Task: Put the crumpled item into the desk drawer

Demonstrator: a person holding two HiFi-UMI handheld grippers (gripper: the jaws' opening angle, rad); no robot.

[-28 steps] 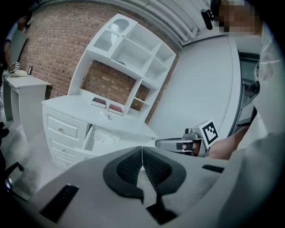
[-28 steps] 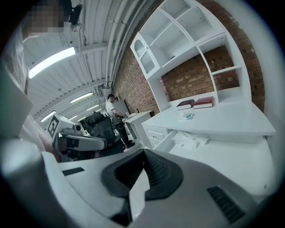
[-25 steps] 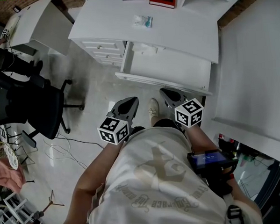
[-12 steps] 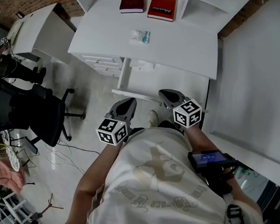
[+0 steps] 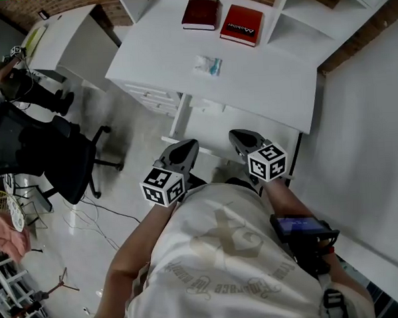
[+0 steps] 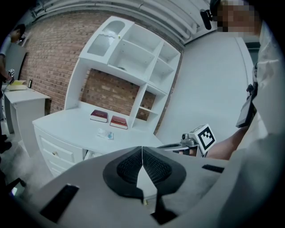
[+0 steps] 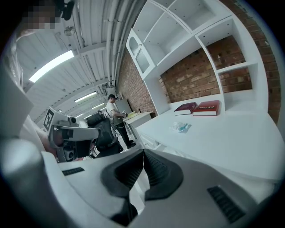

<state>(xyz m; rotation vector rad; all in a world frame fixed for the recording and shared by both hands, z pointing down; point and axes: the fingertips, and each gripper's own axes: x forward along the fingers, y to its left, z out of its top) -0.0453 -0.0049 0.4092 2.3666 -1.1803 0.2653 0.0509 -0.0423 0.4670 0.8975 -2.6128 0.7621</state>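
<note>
Closest in, the person's two forearms come forward on either side of the torso. Each carries a hand-held gripper held out in front of the belly. The left hand-held gripper (image 5: 184,147) and the right hand-held gripper (image 5: 240,135) are side by side and apart. They are at about the same height, and both point ahead toward the desk (image 5: 268,91) with a slight downward tilt. Neither reaches the desk's front edge.

In the left gripper view the left one's two dark pads (image 6: 133,167) are pressed together along a thin seam with nothing between them. The right gripper view shows the same, with the pads (image 7: 153,171) closed against each other and empty.

Beyond them the white desk top is mostly bare. The crumpled item (image 5: 207,65), a small pale wad with a bit of teal, lies on the desk top, well ahead of both hand-held grippers and untouched. A stack of drawers (image 5: 149,98) sits under the desk's left end.

Farther back, a dark red book (image 5: 201,13) and a brighter red book (image 5: 241,24) lie flat next to each other by the white shelf unit (image 6: 133,58). A brick wall (image 6: 49,58) stands behind it. Off to the left on the floor is a black office chair (image 5: 66,162).
</note>
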